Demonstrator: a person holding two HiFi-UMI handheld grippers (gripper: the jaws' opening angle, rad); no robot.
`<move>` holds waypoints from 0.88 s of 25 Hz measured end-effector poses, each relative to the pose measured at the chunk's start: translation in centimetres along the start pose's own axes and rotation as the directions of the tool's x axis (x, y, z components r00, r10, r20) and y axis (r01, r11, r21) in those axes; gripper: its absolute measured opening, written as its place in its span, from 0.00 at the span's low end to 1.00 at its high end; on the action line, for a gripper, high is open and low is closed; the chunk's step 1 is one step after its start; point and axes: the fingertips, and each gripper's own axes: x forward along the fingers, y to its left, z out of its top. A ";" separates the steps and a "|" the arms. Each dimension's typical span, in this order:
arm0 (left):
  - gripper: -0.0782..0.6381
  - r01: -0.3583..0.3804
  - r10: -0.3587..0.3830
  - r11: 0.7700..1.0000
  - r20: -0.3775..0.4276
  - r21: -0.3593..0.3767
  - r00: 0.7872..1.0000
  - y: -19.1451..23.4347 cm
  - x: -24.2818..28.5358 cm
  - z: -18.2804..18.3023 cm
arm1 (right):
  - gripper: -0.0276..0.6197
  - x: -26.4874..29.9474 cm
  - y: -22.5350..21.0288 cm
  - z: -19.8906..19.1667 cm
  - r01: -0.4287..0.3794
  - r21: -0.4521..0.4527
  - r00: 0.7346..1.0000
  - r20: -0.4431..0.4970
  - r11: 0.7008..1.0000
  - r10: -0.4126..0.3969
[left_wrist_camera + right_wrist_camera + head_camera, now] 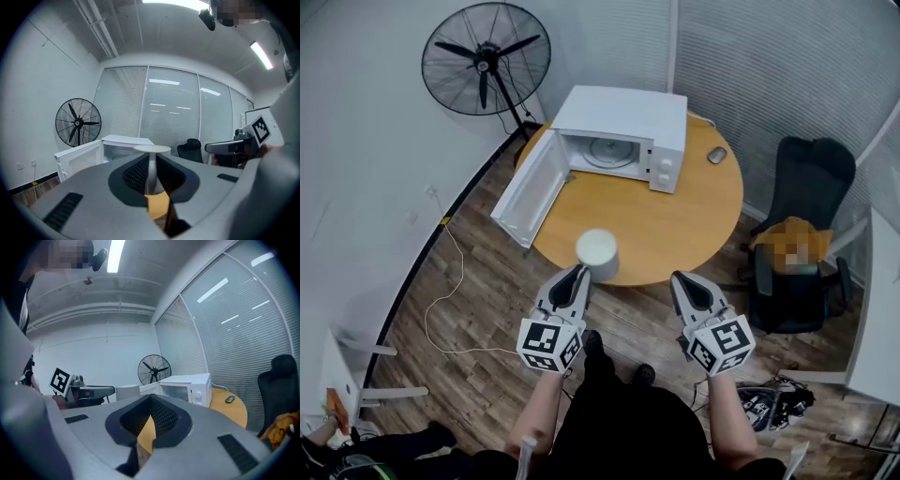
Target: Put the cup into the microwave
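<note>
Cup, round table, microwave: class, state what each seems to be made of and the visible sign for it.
Cup: ceramic or plastic, cannot tell which; opaque matte white.
Table: wood or wood-look laminate; smooth orange-brown top with a faint sheen.
Microwave: probably painted metal casing; flat, even white panels. The turntable inside looks like glass, pale and ringed.

The head view looks steeply down on the counter (675, 234); both gripper views face level across it, sharing the microwave (623, 114) and fan (486, 58).
</note>
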 end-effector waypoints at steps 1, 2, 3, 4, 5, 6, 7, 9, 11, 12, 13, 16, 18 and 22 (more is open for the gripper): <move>0.17 0.007 -0.007 1.000 0.002 0.001 1.000 0.6 0.5 0.2 | 0.06 0.7 -0.1 0.3 0.007 -0.003 1.000 -0.001 1.000 -0.007; 0.17 0.015 -0.015 1.000 0.003 0.002 1.000 1.3 1.0 0.5 | 0.06 1.5 -0.1 0.6 0.014 -0.006 1.000 0.000 1.000 -0.014; 0.17 0.023 -0.023 1.000 0.005 0.002 1.000 2.0 1.4 0.7 | 0.06 2.2 -0.1 0.8 0.020 -0.008 1.000 0.001 1.000 -0.020; 0.17 0.031 -0.031 1.000 0.006 0.002 1.000 2.6 1.9 0.8 | 0.06 3.0 -0.1 1.1 0.026 -0.010 1.000 0.002 1.000 -0.026; 0.17 0.039 -0.039 0.999 0.008 0.003 0.999 3.2 2.3 1.0 | 0.06 3.7 -0.1 1.3 0.034 -0.013 0.999 0.003 0.999 -0.033; 0.17 0.047 -0.047 0.999 0.009 0.005 0.999 3.9 2.7 1.1 | 0.06 4.4 0.0 1.5 0.042 -0.016 0.999 0.002 0.999 -0.042; 0.17 0.055 -0.055 0.998 0.010 0.005 0.998 4.5 3.1 1.3 | 0.06 5.1 0.0 1.6 0.049 -0.018 0.999 0.000 0.999 -0.049; 0.17 0.070 -0.070 0.998 0.009 0.005 0.997 5.9 3.9 1.4 | 0.06 6.4 0.2 1.7 0.065 -0.018 0.998 -0.004 0.998 -0.065; 0.17 0.085 -0.085 0.996 0.007 0.009 0.996 7.2 4.5 1.6 | 0.06 7.7 0.2 1.8 0.086 -0.013 0.996 -0.006 0.996 -0.086; 0.17 0.092 -0.092 0.996 0.005 0.012 0.996 7.9 4.9 1.6 | 0.06 8.4 0.3 1.9 0.096 -0.010 0.995 -0.006 0.995 -0.096; 0.17 0.100 -0.100 0.995 0.005 0.014 0.995 8.6 5.1 1.7 | 0.06 9.1 0.4 1.9 0.106 -0.005 0.994 -0.006 0.994 -0.106; 0.17 0.121 -0.121 0.992 0.005 0.025 0.993 10.5 5.8 1.7 | 0.06 11.0 0.7 1.8 0.132 0.008 0.991 -0.008 0.991 -0.132; 0.17 0.135 -0.135 0.990 0.006 0.032 0.991 11.7 6.4 1.7 | 0.06 12.3 1.0 1.7 0.148 0.015 0.989 -0.009 0.989 -0.148; 0.17 0.167 -0.167 0.985 -0.001 0.041 0.986 13.6 7.3 1.4 | 0.06 14.3 1.5 1.6 0.184 0.030 0.983 -0.011 0.983 -0.183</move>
